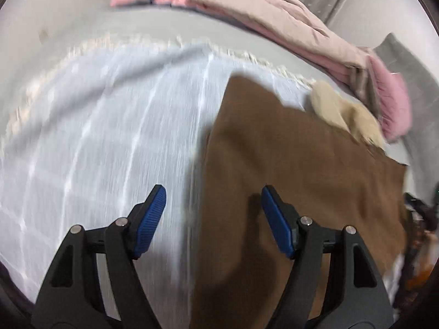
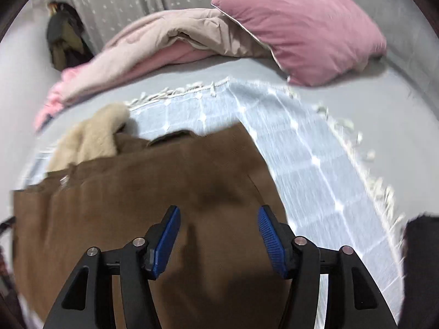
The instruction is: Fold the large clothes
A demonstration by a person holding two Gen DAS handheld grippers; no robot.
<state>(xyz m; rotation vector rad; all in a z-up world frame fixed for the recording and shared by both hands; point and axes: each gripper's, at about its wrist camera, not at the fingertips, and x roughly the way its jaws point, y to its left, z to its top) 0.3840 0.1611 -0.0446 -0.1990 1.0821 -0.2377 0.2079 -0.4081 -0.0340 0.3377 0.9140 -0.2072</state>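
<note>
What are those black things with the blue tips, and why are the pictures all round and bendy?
Those are two grabbing tools, like big tongs. A person holds one in each hand. Each tool carries a small camera with a very wide lens, and that lens bends the picture. One picture looks out from the left gripper, the other from the right gripper. The blue parts are soft pads. Both tools are open and hold nothing. Below them is a bed with a pale blue checked blanket. On it lies a big brown garment with a cream fluffy collar, waiting to be folded. Farther back lie a pink pillow and a bunched-up quilt.
</note>
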